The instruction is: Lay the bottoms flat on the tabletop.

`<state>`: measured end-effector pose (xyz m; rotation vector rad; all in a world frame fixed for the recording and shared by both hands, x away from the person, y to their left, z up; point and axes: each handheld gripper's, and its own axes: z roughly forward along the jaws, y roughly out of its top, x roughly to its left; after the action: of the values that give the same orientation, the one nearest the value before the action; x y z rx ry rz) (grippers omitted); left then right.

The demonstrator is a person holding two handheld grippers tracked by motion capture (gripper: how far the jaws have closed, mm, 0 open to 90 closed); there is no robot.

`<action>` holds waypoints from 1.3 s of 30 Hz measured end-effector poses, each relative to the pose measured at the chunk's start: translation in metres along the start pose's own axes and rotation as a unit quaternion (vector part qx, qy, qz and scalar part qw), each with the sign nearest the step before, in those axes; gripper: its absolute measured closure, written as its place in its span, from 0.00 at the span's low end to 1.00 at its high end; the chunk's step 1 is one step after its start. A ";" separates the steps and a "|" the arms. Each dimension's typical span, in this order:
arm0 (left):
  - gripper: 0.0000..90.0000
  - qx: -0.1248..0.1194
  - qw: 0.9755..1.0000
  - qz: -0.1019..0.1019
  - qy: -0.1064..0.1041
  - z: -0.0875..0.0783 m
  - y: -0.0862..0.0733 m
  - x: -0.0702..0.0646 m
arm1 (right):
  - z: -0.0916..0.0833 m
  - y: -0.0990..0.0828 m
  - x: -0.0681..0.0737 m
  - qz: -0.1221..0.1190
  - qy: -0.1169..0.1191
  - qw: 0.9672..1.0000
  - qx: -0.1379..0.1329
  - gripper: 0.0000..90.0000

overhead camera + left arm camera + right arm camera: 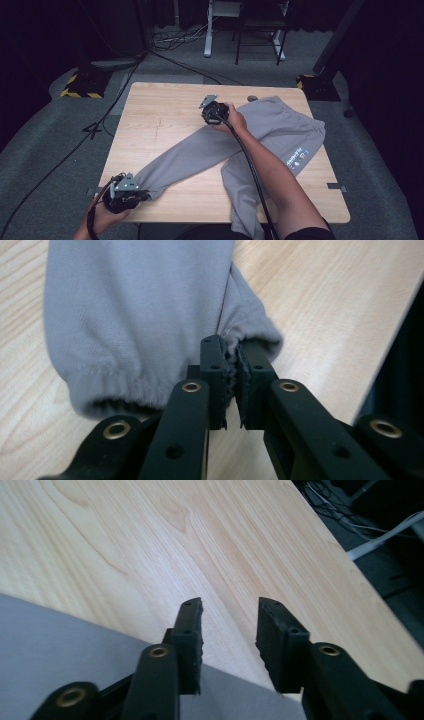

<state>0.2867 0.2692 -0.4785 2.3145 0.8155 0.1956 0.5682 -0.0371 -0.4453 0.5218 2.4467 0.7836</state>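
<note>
While clamped, grey trousers' cuff point(235, 347).

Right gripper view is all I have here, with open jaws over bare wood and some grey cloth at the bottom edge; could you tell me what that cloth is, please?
Observer: It is a pair of grey trousers spread across the table; the high view shows them.
Operator: Thank you. Is the other gripper holding them?
Observer: Yes. The left gripper is shut on the cuff of one leg, at the table's near left corner.
Operator: And where does my gripper sit?
Observer: The right gripper is above the upper part of the trousers, with nothing between its jaws.
</note>
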 end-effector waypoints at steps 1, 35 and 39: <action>0.86 -0.011 1.000 -0.003 0.002 -0.001 0.000 0.001 | -0.006 -0.003 -0.002 0.016 0.011 1.000 -0.010 0.66; 0.88 -0.023 0.999 0.040 -0.008 0.032 0.016 -0.010 | -0.057 -0.068 0.097 -0.120 0.204 0.971 -0.020 0.91; 0.89 -0.068 0.996 0.047 -0.011 0.010 0.011 -0.011 | -0.062 -0.062 0.089 -0.110 0.205 0.972 -0.034 0.97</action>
<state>0.2874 0.2506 -0.4782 2.2241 0.6617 0.2593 0.4490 -0.0663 -0.4717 0.0589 2.7746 0.9518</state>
